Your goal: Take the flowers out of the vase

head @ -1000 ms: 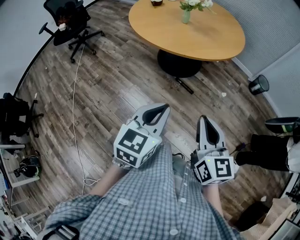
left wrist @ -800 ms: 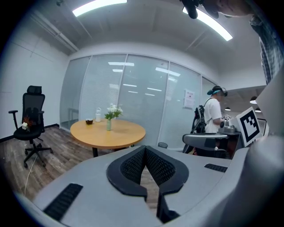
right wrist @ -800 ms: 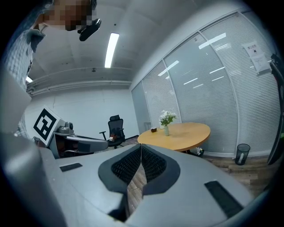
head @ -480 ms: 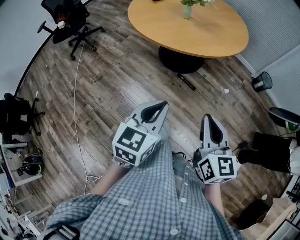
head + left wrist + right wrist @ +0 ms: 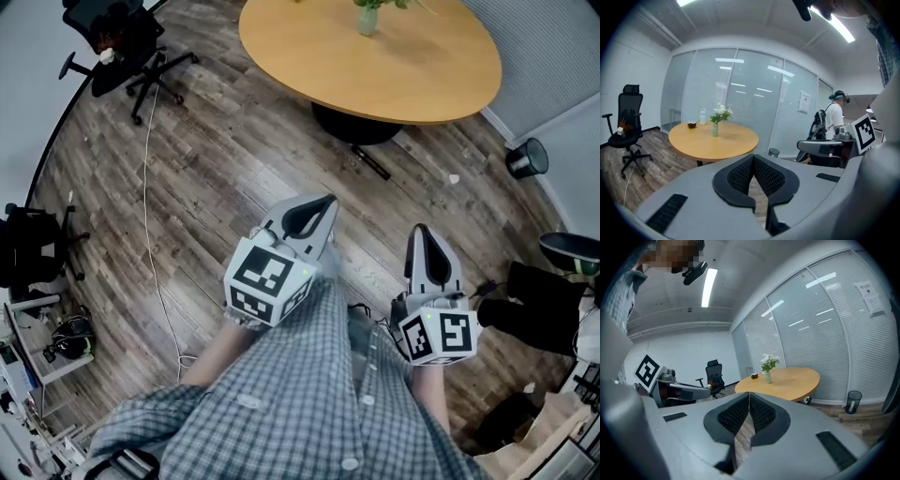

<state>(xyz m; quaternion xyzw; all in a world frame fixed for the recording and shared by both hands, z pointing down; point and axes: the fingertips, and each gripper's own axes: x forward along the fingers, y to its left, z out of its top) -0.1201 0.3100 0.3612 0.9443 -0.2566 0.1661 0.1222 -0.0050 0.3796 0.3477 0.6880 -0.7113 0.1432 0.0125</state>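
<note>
Table (image 5: 375, 66) top shining smooth, pale wood. Floor (image 5: 206, 178) showing dark, streaky wood planks. Shirt (image 5: 300, 403) looking soft, checked cloth. Left gripper (image 5: 752, 158) pads (image 5: 739, 176) looking bumpy, matt.

Open wooden floor (image 5: 234, 178) stretches ahead to the round table (image 5: 394, 70).

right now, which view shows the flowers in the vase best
The right gripper view: the flowers and vase show whole, side on and unblocked. The left gripper view shows them whole too, less distinctly. The head view crops the blooms at its top edge.
</note>
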